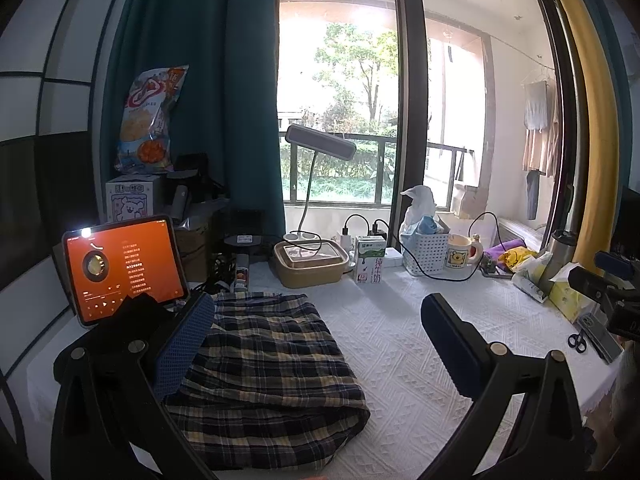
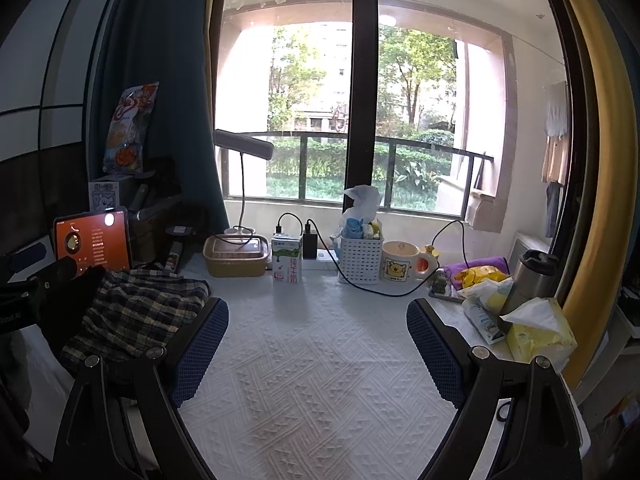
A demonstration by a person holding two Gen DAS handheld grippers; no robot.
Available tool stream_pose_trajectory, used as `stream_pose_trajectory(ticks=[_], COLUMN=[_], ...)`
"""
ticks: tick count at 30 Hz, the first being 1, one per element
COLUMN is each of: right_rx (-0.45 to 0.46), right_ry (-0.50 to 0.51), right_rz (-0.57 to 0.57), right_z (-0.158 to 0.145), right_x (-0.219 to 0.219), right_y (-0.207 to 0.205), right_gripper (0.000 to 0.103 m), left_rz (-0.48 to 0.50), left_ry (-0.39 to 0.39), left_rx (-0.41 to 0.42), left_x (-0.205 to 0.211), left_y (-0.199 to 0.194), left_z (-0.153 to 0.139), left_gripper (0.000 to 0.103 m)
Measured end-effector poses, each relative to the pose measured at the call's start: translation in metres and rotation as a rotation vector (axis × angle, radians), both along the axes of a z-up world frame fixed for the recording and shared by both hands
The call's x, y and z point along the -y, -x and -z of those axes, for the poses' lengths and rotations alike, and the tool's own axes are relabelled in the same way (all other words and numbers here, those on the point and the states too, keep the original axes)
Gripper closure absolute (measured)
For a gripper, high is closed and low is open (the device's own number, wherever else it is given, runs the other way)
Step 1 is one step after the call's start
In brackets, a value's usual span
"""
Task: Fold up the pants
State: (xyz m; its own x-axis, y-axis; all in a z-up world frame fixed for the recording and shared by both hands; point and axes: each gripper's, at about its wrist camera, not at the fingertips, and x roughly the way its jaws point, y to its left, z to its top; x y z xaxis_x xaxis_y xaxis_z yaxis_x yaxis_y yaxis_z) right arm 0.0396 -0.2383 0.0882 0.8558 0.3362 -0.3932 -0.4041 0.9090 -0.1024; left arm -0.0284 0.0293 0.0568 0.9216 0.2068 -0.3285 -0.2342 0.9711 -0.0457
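Open white surface (image 2: 320, 360) lies between the folded pants (image 1: 264, 368) at left and the clutter at right. The back edge is lined by a food box (image 2: 236, 258), milk carton (image 2: 287, 260), basket (image 2: 360, 260) and mug (image 2: 400, 266); a black cable (image 2: 372, 289) trails across the surface ahead of them. A tablet (image 1: 124, 268) blocks the far left. Tissue pack (image 2: 536, 332) and flask (image 2: 528, 280) crowd the right edge.
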Motion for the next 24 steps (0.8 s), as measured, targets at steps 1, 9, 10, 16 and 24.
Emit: stream_pose_trajectory(ticks=[1, 9, 10, 16, 24], right_rx=[0.0, 0.0, 0.0, 0.001, 0.002], right_ry=[-0.001, -0.007, -0.008, -0.008, -0.01], right_rz=[0.001, 0.009, 0.01, 0.012, 0.018], right_z=[-0.0003, -0.0015, -0.0017, -0.0021, -0.0031], right_x=[0.0001, 0.0014, 0.0019, 0.0024, 0.0028], right_y=[0.0001, -0.0002, -0.0008, -0.001, -0.0007], right_gripper=[0.011, 0.011, 0.011, 0.011, 0.011], left_rz=[0.0, 0.003, 0.003, 0.008, 0.01], left_ry=[0.0, 0.001, 0.001, -0.002, -0.002], left_rx=[0.0, 0.002, 0.003, 0.003, 0.005], left_x=[0.0, 0.0, -0.0004, 0.0007, 0.0016], left_y=[0.0, -0.0002, -0.0002, -0.0013, -0.0023], left_z=[-0.0001, -0.0016, -0.0019, -0.0035, -0.0056], left_gripper=[0.001, 0.001, 0.001, 0.001, 0.001])
